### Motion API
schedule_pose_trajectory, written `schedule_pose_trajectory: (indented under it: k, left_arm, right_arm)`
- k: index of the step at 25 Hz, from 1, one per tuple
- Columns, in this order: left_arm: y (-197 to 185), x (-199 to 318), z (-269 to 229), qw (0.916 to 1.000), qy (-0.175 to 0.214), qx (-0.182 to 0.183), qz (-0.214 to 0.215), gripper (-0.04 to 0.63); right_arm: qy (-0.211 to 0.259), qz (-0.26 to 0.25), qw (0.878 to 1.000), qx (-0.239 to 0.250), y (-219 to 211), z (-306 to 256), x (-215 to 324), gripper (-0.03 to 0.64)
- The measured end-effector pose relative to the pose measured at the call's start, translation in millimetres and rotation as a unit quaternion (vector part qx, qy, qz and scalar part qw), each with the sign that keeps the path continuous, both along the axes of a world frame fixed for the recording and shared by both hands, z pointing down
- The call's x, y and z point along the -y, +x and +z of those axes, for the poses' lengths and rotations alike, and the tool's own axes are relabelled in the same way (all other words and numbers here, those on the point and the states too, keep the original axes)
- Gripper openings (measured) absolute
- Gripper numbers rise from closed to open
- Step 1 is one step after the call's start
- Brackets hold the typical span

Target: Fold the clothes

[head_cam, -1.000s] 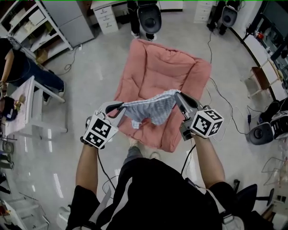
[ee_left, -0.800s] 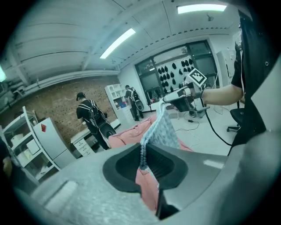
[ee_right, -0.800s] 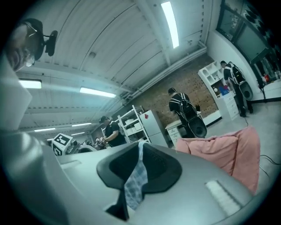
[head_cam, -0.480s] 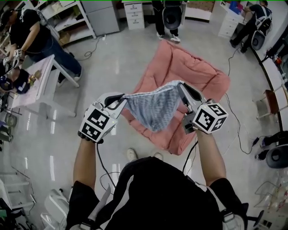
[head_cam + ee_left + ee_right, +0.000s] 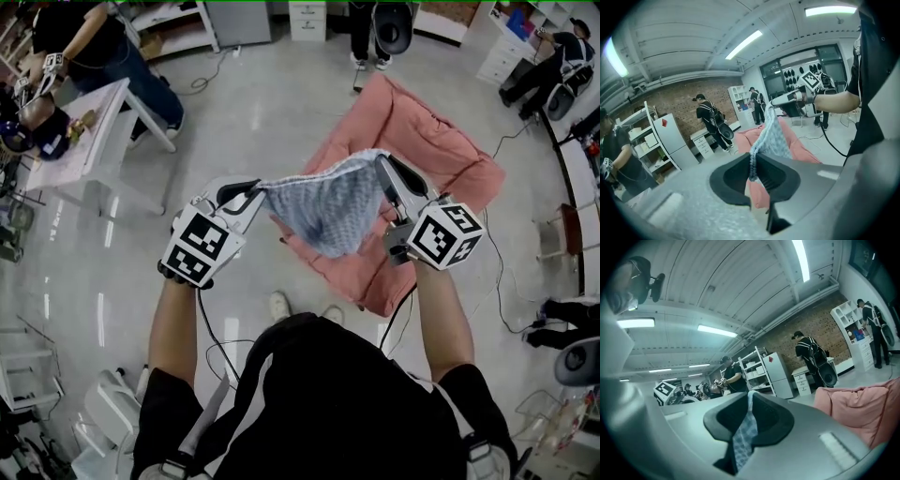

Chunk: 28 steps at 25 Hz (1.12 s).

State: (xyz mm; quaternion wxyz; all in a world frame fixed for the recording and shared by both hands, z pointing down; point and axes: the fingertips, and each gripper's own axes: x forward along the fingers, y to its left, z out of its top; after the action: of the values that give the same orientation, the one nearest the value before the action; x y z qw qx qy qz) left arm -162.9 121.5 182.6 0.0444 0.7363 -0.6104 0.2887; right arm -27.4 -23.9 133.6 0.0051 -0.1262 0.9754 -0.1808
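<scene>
Nearest, above the near side of the padded pink fabric floor cushion [image 5: 441, 155], the left gripper [image 5: 251, 190] and the right gripper [image 5: 382, 164] each pinch tight on an upper corner of the blue-and-white checked cloth garment [image 5: 328, 211], which hangs stretched between them, clear of that cushion. Beyond the cushion's far edge stands a person [image 5: 361, 33].

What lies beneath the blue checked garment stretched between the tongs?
A pink quilt spread on the floor. The garment covers its left part, so anything there stays unseen.
</scene>
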Motion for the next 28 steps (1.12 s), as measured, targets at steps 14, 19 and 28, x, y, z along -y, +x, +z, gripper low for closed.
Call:
schedule_pose_trajectory:
  k: [14, 19, 28]
  left_arm:
    - [-117, -141, 8, 0.9902, -0.017, 0.001, -0.138, 0.043]
    - [-153, -201, 9, 0.9804, -0.023, 0.001, -0.195, 0.043]
    - [-193, -299, 19, 0.9569, -0.035, -0.003, -0.288, 0.043]
  right_arm:
    - [-0.004, -0.142, 0.990, -0.007, -159, 7, -114, 0.037]
    - [-0.009, -0.199, 0.980, -0.009, -218, 10, -163, 0.037]
    - [-0.017, -0.289, 0.957, -0.013, -296, 20, -249, 0.037]
